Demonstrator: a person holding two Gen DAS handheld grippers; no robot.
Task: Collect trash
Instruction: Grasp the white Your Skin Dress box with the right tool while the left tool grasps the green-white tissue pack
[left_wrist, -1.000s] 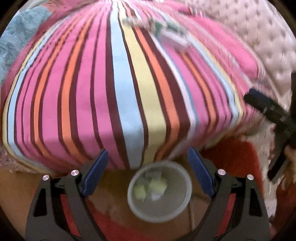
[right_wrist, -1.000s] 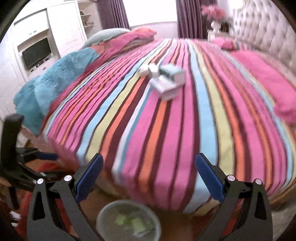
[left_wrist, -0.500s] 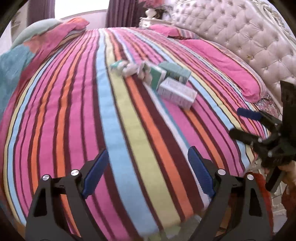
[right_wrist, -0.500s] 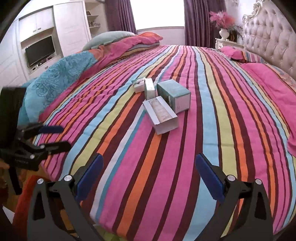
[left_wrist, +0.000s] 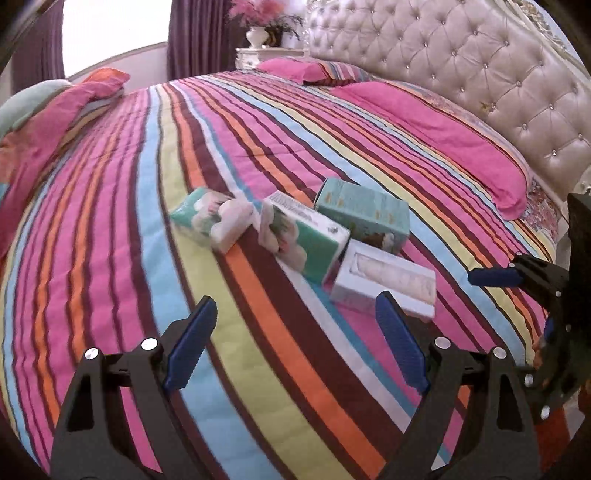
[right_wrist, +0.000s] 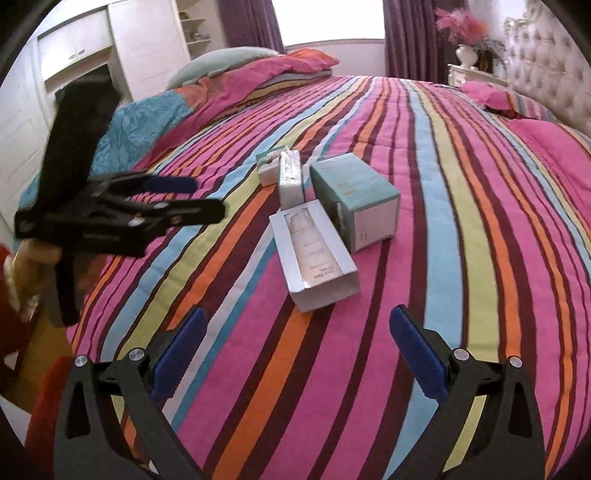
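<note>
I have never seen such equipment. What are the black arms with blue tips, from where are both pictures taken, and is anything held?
There is no robot. A person holds two hand grippers, each carrying a camera that looks along its fingers. One picture comes from the left gripper, the other from the right gripper; each also shows the other at its edge. Both stand open and empty over a striped bedspread. On it lie a teal box, a white box and two tissue packs.

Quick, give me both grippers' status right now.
Left gripper: open, holding nothing, above the striped bedspread.
Right gripper: open, holding nothing, short of the white box.
</note>
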